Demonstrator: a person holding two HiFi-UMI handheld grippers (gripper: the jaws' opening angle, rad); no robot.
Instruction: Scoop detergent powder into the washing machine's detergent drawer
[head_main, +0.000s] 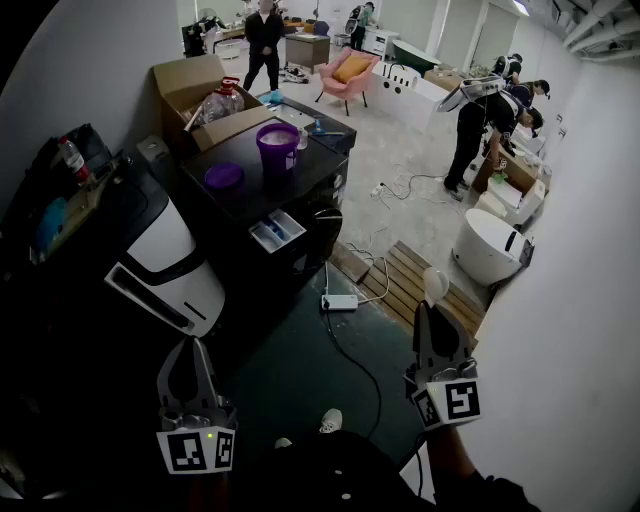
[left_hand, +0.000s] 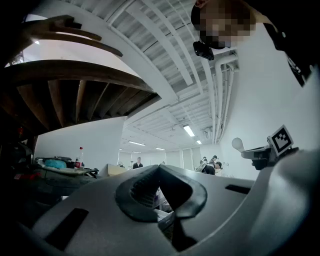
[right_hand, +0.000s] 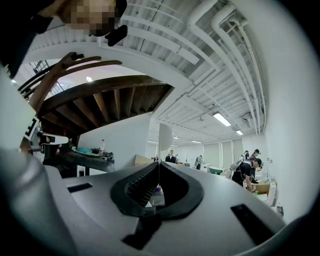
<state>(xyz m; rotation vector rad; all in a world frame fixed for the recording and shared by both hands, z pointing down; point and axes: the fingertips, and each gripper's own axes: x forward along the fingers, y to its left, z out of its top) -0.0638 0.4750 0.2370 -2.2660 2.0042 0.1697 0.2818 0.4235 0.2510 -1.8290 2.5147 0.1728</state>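
While I am holding both tongs low and well back from the washing machine (head_main: 252, 196), its detergent drawer (head_main: 277, 232) is sitting pulled open at the front. The right tongs (head_main: 430, 312) are pinching the handle of a white scoop (head_main: 436, 285), bowl upward. The left tongs (head_main: 190, 348) are closed on nothing. A purple tub (head_main: 278, 146) and a purple lid (head_main: 224, 177) are resting on the machine's top.
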